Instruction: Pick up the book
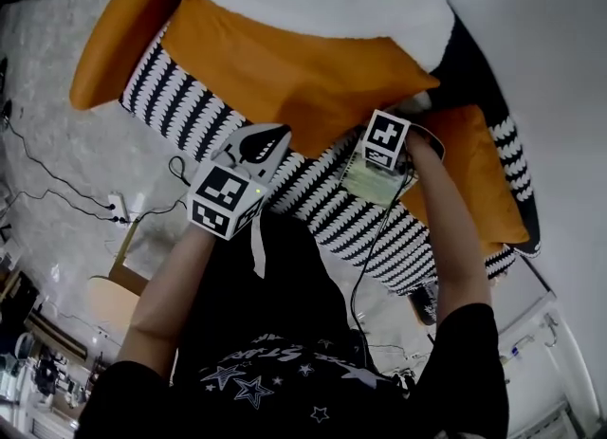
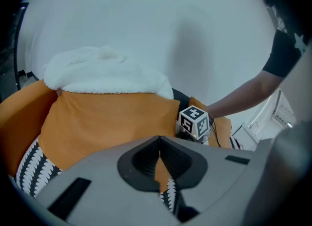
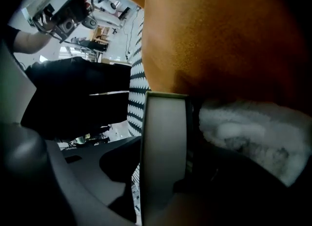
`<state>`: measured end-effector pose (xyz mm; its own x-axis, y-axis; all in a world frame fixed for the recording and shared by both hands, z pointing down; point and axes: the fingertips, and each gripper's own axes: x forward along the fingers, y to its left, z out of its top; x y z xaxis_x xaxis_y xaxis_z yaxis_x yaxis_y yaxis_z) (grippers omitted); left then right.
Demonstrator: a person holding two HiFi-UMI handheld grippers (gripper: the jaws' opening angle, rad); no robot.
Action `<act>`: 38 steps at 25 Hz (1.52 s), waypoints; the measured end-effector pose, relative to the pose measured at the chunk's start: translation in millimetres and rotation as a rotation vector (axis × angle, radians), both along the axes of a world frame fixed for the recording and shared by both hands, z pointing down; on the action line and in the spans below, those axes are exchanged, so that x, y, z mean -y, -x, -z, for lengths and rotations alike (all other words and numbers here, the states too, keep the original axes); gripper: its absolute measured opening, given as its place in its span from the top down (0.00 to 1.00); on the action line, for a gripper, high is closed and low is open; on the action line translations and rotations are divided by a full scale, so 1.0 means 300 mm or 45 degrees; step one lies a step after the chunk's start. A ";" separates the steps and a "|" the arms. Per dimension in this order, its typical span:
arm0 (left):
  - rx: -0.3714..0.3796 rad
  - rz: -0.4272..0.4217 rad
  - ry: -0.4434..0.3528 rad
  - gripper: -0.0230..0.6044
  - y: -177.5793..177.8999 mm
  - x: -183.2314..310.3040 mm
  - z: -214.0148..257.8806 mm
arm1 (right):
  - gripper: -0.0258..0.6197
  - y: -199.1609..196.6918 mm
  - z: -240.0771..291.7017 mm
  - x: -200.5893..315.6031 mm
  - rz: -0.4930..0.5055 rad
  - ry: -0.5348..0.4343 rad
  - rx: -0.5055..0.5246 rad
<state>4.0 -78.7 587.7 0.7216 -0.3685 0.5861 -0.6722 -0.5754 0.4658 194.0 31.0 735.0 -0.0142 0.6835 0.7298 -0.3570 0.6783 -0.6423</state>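
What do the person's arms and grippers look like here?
The left gripper and right gripper are grey with black-lined jaws, each topped by a white cube of black square markers. A black cable runs from the right one. Short black sleeves, star-printed shirt.

B/w patterned sofa (image 1: 190, 110) w/ orange cushions (image 1: 285, 58); speckled floor (image 1: 52, 58).

Cushion (image 1: 285, 58): orange cloth, matt, fine weave. Throw (image 2: 102, 73): white fleece, v. fluffy. Sofa cover (image 1: 180, 105): blk/wht woven cloth. Book (image 3: 163, 156) edge: pale paper, smooth, matt. My left gripper (image 2: 160, 142): grey plastic, matt.
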 end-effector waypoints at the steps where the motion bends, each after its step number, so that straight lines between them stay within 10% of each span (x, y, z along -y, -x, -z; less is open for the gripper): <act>1: -0.001 -0.006 -0.003 0.95 -0.004 -0.001 0.006 | 0.67 0.003 0.012 -0.006 -0.023 -0.006 0.004; 9: -0.015 -0.065 -0.043 0.95 -0.038 -0.036 0.106 | 0.69 0.005 0.116 -0.103 -0.075 -0.174 0.011; 18: -0.039 -0.221 -0.109 0.95 -0.061 -0.079 0.265 | 0.70 0.088 0.340 -0.108 -0.432 -0.480 0.078; 38: -0.214 -0.636 -0.258 0.95 -0.128 -0.240 0.711 | 0.70 0.125 0.985 -0.249 -1.612 -1.164 0.106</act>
<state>42.4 -6.6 374.3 0.9145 -0.0517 0.4012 -0.2214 -0.8939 0.3897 156.5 105.8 439.5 -0.2752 -0.4624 0.8429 -0.9614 0.1313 -0.2418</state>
